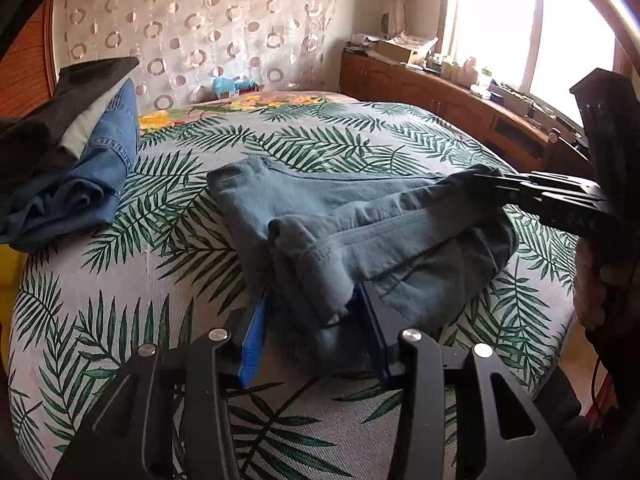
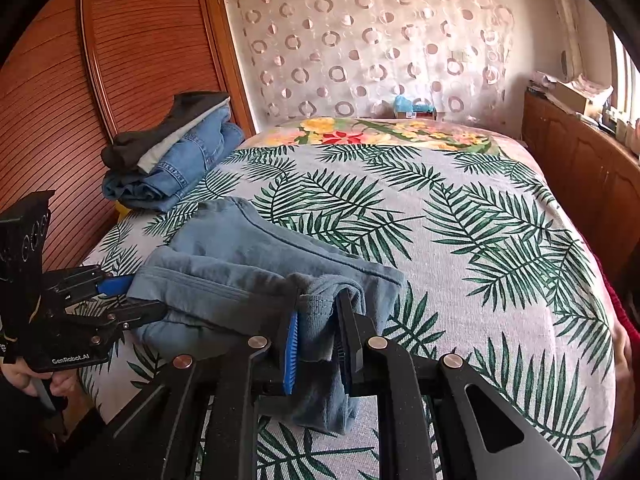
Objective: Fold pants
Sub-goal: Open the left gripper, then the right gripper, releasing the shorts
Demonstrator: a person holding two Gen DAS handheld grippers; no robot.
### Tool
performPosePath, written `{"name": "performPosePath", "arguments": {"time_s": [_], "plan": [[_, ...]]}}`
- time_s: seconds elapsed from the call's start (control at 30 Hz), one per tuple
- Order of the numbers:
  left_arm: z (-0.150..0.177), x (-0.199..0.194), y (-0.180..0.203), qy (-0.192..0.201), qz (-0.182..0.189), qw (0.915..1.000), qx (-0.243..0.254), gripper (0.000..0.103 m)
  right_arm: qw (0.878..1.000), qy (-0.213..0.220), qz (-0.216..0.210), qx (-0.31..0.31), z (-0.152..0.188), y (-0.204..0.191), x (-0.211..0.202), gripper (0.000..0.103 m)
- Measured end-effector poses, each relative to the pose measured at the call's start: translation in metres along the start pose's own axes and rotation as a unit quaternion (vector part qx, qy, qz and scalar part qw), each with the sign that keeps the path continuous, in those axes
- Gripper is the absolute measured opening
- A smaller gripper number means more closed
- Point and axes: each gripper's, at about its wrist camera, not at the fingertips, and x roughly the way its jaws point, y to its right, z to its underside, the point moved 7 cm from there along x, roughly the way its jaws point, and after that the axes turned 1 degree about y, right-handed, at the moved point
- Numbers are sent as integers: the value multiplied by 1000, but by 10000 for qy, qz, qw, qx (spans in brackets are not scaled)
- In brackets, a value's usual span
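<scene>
Grey-blue pants (image 1: 360, 224) lie partly folded on the leaf-print bedspread (image 1: 120, 320), also in the right wrist view (image 2: 248, 256). My left gripper (image 1: 312, 320) has its blue-padded jaws around one bunched end of the pants, cloth between them. My right gripper (image 2: 316, 336) is shut on the other end, cloth pinched between its blue pads (image 2: 291, 356). The right gripper also shows in the left wrist view (image 1: 500, 184), at the pants' right edge. The left gripper shows in the right wrist view (image 2: 132, 296), at the pants' left edge.
A stack of folded clothes (image 2: 176, 152), jeans under dark and white garments, sits at the bed's left side by a wooden slatted wardrobe (image 2: 120, 60). A wooden cabinet (image 1: 440, 92) with clutter runs under the window on the right. A patterned curtain (image 2: 380, 40) hangs behind the bed.
</scene>
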Motion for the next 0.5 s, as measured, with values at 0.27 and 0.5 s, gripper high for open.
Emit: {"name": "performPosePath", "arguments": {"time_s": [0.27,0.5], "plan": [[-14,-5,5,150,99,9997,134,19,10000,50,19,-63,-7,-1,0,15],[-43,-7,-1,332,14,9994,37,18,10000,27,31,-54,-15,1,6,15]]}}
